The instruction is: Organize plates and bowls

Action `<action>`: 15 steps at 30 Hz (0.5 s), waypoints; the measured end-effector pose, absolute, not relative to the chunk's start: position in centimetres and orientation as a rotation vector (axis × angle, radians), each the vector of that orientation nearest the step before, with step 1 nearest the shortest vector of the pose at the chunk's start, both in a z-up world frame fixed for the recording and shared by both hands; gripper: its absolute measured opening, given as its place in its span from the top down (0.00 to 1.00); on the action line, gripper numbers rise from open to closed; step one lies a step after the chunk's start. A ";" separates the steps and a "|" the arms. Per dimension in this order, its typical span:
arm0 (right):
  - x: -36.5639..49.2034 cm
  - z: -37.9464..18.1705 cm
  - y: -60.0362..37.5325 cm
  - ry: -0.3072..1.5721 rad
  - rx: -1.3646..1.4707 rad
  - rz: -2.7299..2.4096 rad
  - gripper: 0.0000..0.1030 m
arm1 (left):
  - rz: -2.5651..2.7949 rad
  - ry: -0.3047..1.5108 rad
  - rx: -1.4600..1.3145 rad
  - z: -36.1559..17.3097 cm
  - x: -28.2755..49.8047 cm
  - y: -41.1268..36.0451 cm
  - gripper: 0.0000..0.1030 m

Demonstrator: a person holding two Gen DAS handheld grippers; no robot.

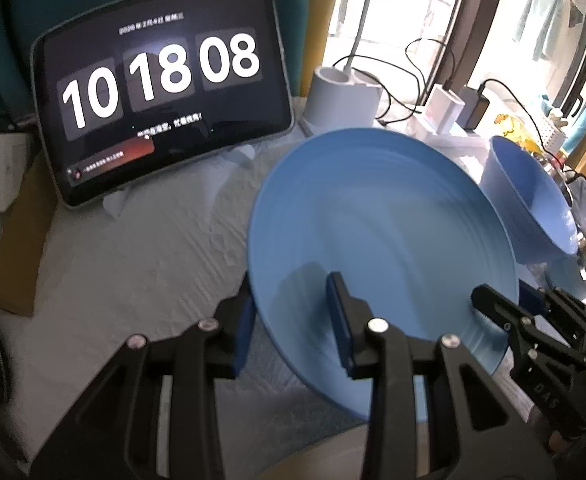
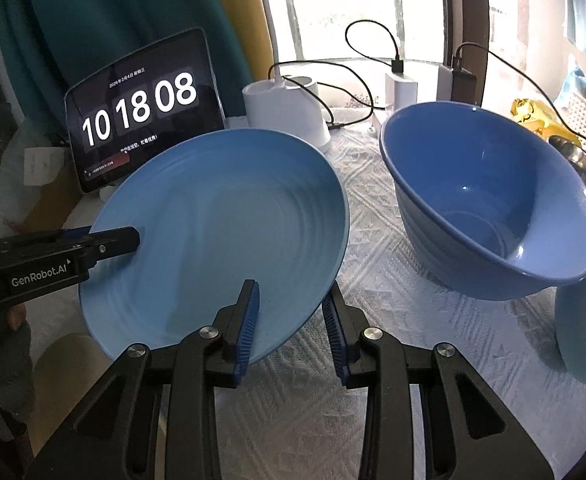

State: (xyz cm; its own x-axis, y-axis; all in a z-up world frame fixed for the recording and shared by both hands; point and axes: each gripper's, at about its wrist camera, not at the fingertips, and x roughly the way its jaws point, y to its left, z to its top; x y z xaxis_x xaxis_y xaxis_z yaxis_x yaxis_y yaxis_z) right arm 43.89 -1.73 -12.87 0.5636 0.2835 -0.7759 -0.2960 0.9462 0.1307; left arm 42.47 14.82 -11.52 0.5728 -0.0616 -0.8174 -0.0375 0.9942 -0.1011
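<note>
I have the light blue plate [image 2: 221, 232] lifted off the table and tilted, its far rim up at about 12 o'clock, its face turned toward me. My right gripper [image 2: 291, 326] is clenched on its near rim at 5 o'clock of the plate, one ribbed blue pad on the upper face, the other underneath. My left gripper [image 1: 293, 340] clamps the opposite edge: in the right wrist view it comes in from 9 o'clock, its black finger lying on the plate's face; in its own view one pad sits on the face and the other behind the rim. So the plate hangs between both tools, clear of the cloth.

At 3 o'clock of the plate stands a darker blue bowl [image 2: 489, 204], tipped, its mouth facing me, leaning on another pale blue dish [image 2: 577, 332] that stands on edge under its right side. Both rest on the white quilted tablecloth [image 2: 393, 288].

At 11 o'clock, well behind the plate, a tablet [image 1: 161, 92] leans upright showing a clock reading 10 18 08. At 12 o'clock sits a white holder [image 2: 285, 112], with chargers [image 2: 401, 88] and black cables [image 2: 369, 40] near the window [image 2: 353, 24]. A teal curtain [image 2: 105, 20] hangs behind the tablet.
</note>
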 end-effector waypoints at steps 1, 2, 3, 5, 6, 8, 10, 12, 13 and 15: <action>43.8 -12.7 -1.7 0.906 -0.015 0.342 0.66 | -0.013 0.958 -0.109 -11.3 42.3 14.8 0.66; 43.7 -12.4 -1.7 0.902 -0.014 0.342 0.66 | -0.013 0.953 -0.106 -11.1 42.1 14.8 0.66; 43.6 -12.3 -1.7 0.898 -0.014 0.343 0.66 | -0.012 0.949 -0.103 -10.9 42.0 14.8 0.66; 43.3 -11.8 -1.7 0.887 -0.015 0.343 0.66 | -0.012 0.944 -0.100 -10.6 41.6 14.8 0.66; 43.2 -11.6 -1.7 0.882 -0.015 0.343 0.66 | -0.014 0.942 -0.100 -10.4 41.5 14.8 0.66; 42.9 -11.3 -1.8 0.875 -0.014 0.341 0.66 | -0.015 0.937 -0.097 -10.2 41.1 14.8 0.66; 42.7 -11.0 -1.9 0.871 -0.014 0.340 0.66 | -0.017 0.932 -0.098 -9.9 40.7 14.9 0.66; 42.4 -10.8 -1.9 0.868 -0.014 0.340 0.66 | -0.017 0.926 -0.095 -9.7 40.3 14.9 0.66; 42.2 -10.7 -1.9 0.866 -0.014 0.339 0.66 | -0.019 0.923 -0.092 -9.6 40.1 14.9 0.66; 41.9 -10.5 -2.0 0.861 -0.014 0.337 0.66 | -0.021 0.919 -0.086 -9.4 39.8 14.8 0.66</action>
State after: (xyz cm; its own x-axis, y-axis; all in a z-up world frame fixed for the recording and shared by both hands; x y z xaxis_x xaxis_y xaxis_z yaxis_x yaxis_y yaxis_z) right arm 41.87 -2.01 -10.51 0.6022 0.2851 -0.7457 -0.2965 0.9471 0.1227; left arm 39.85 14.78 -9.36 0.6065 -0.0549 -0.7932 -0.0188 0.9963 -0.0834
